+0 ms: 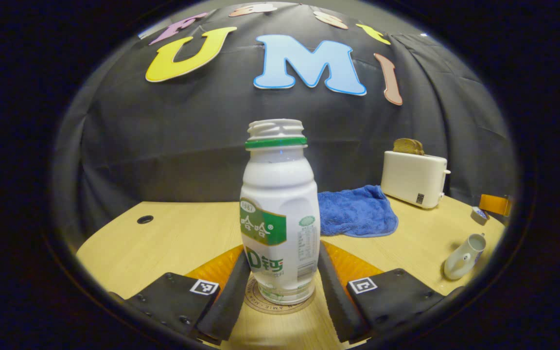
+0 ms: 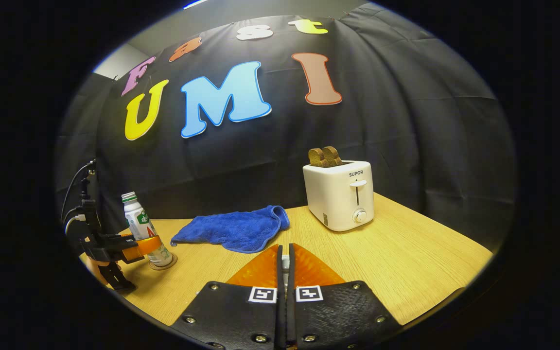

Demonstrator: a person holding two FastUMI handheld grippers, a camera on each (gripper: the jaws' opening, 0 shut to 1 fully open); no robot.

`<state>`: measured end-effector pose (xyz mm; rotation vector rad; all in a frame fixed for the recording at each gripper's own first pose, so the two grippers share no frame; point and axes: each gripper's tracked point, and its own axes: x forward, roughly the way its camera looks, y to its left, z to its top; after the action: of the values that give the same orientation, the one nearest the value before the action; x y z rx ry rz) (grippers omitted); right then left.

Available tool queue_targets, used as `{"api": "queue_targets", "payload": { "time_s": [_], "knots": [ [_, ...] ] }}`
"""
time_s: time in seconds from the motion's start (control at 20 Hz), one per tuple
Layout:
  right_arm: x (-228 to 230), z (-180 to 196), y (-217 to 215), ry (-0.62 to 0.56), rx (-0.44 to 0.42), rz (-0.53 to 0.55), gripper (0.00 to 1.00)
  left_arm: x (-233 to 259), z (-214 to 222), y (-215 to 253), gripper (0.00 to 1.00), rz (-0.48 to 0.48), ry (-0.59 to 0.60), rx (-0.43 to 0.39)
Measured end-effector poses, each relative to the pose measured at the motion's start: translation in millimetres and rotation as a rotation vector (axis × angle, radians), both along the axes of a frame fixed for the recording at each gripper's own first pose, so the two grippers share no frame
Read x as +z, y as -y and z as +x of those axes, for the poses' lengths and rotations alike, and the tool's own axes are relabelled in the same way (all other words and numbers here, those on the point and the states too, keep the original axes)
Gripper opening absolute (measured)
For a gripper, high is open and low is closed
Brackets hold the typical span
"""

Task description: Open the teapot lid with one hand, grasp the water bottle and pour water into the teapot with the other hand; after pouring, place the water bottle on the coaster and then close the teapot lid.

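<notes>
On the wooden table (image 1: 173,233), our left gripper (image 1: 280,291) flanks the light, slick water bottle (image 1: 279,214) low on its waist, not visibly pinching; our right gripper (image 2: 285,291) is pressed together.

We take this for a staged recording booth dressed as a kitchen corner: black cloth (image 2: 406,146) hangs as the backdrop across the upper frame, and at centre right a light wooden table (image 2: 406,253) carries a toaster (image 2: 341,194) with toast and a blue towel (image 2: 236,231).
</notes>
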<state>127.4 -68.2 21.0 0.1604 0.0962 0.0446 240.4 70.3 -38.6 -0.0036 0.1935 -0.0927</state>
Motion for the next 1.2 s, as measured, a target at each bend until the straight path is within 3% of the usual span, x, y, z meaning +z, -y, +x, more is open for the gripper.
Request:
{"api": "queue_targets", "payload": {
  "time_s": [0.1, 0.15, 0.2, 0.25, 0.35, 0.5, 0.55, 0.6, 0.7, 0.95, 1.2],
  "knots": [
    [2, -1, -2, 0.005, 0.007, -0.002, 0.00, -1, -2, 1, 0.90, 0.010, -0.002, 0.003],
    [2, -1, -3, 0.007, 0.011, -0.001, 0.00, -3, -1, 1, 0.87, 0.015, -0.002, 0.009],
    [2, -1, -4, 0.009, 0.018, 0.004, 0.00, -1, -3, 0, 0.93, 0.014, -0.002, 0.016],
    [3, -1, -6, 0.010, 0.025, 0.008, 0.00, 0, -4, -3, 0.89, 0.008, 0.000, 0.026],
    [4, -2, -10, 0.014, 0.043, 0.010, 0.00, 2, -9, -6, 1.00, -0.008, 0.004, 0.040],
    [6, -5, -22, 0.014, 0.082, 0.014, 0.00, 1, -16, -4, 1.00, 0.002, 0.013, 0.041],
    [6, -6, -26, 0.014, 0.099, 0.022, 0.00, 1, -19, -3, 0.94, 0.014, 0.012, 0.039],
    [7, -8, -30, 0.014, 0.113, 0.026, 0.00, 0, -21, -2, 1.00, 0.023, 0.012, 0.037],
    [6, -9, -34, 0.004, 0.122, 0.022, 0.00, 0, -27, 1, 1.00, 0.024, 0.003, 0.031],
    [-1, -17, -47, -0.011, 0.160, -0.012, 0.00, 2, -46, 4, 1.00, -0.052, -0.011, 0.034],
    [-9, -26, -59, -0.006, 0.196, -0.063, 0.00, 19, -68, 9, 1.00, -0.062, 0.026, 0.022]
  ]
}}
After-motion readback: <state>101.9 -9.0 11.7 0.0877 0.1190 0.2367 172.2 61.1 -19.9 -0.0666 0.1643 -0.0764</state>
